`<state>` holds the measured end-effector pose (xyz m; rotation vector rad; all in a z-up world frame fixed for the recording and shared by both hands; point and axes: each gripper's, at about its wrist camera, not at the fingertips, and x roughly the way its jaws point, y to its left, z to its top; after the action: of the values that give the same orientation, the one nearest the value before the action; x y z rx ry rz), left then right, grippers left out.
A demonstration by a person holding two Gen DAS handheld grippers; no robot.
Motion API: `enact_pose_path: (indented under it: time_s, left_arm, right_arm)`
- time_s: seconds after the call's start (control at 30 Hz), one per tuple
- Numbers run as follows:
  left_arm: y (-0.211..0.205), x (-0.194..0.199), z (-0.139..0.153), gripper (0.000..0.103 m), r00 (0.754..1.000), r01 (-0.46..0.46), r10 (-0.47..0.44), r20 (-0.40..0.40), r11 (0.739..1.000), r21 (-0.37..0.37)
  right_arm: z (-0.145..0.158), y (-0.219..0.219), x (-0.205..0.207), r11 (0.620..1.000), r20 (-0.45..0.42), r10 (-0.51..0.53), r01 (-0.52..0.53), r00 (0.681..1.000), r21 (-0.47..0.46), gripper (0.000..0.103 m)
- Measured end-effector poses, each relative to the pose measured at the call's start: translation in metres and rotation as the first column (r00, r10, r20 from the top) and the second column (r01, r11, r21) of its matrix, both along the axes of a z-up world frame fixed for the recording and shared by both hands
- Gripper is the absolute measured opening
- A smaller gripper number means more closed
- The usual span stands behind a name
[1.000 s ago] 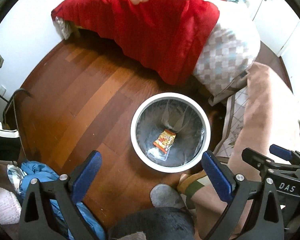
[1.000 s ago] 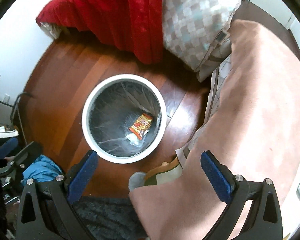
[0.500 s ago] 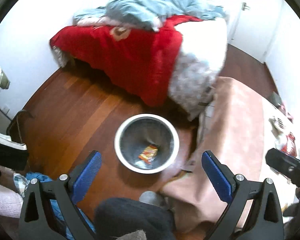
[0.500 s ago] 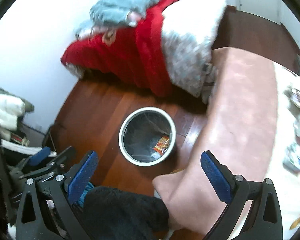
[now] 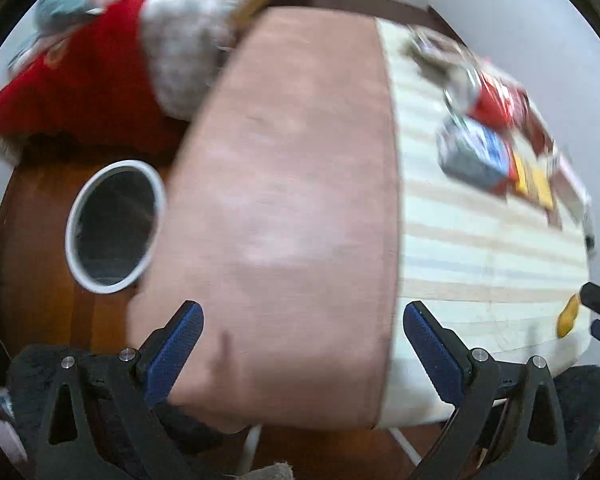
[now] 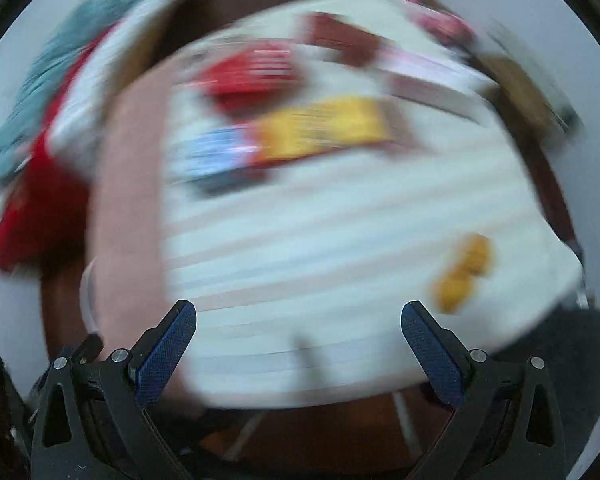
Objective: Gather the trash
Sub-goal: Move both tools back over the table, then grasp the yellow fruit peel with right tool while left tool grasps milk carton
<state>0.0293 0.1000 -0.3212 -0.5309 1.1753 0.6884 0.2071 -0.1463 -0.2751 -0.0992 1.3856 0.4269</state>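
Note:
The white-rimmed trash bin point(image 5: 114, 226) stands on the wood floor left of a table point(image 5: 480, 248) with a striped top and a pink cloth. Several wrappers lie on the table: a red one point(image 5: 494, 106), a blue one point(image 5: 474, 154), a yellow one point(image 5: 534, 178) and a small orange piece point(image 5: 567, 316). My left gripper point(image 5: 302, 336) is open and empty above the table's near edge. My right gripper point(image 6: 298, 338) is open and empty over the table; its view is blurred, showing the yellow wrapper point(image 6: 324, 128), the red one point(image 6: 252, 74) and the orange piece point(image 6: 462, 272).
A bed with a red blanket point(image 5: 80, 92) and a grey checked cover point(image 5: 196, 40) stands behind the bin. White walls close the room at the right. A box or book point(image 6: 428, 76) lies at the table's far side.
Both grippers have swung up and right, away from the bin and over to the table. The bin has slid to the left of both views and the wrappers on the table have come into view.

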Motion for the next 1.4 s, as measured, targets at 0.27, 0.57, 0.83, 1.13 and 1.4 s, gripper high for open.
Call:
enact_pose_path:
  time_s: [0.27,0.57,0.83,1.13,1.4]
  left_arm:
    - [-0.025,0.047,-0.018,0.102,0.994,0.091,-0.089,-0.063,0.995,0.034]
    - [-0.041,0.079,-0.002,0.102,0.952,0.298,-0.278,-0.132,0.939,0.172]
    - [-0.055,0.154,0.019,0.102,0.704,0.710,-0.672,-0.230,0.669,0.219]
    - [-0.057,0.220,-0.013,0.096,0.426,0.895,-0.843,-0.330,0.445,0.018]
    - [-0.051,0.223,0.001,0.059,0.645,0.752,-0.746,-0.162,0.658,-0.038]
  right_arm:
    - [-0.044,-0.053,0.046,0.989,0.045,-0.133,0.136,0.990,-0.062,0.079]
    - [-0.039,-0.027,0.033,0.996,0.150,0.032,-0.019,0.988,-0.089,0.027]
    - [-0.031,0.020,0.084,0.999,0.061,0.049,-0.050,0.997,0.011,0.027]
    - [-0.040,0.047,0.155,0.998,-0.045,0.055,-0.057,0.997,-0.036,0.027]
    - [-0.044,0.036,0.164,0.999,-0.072,0.042,-0.043,0.997,-0.013,0.030]
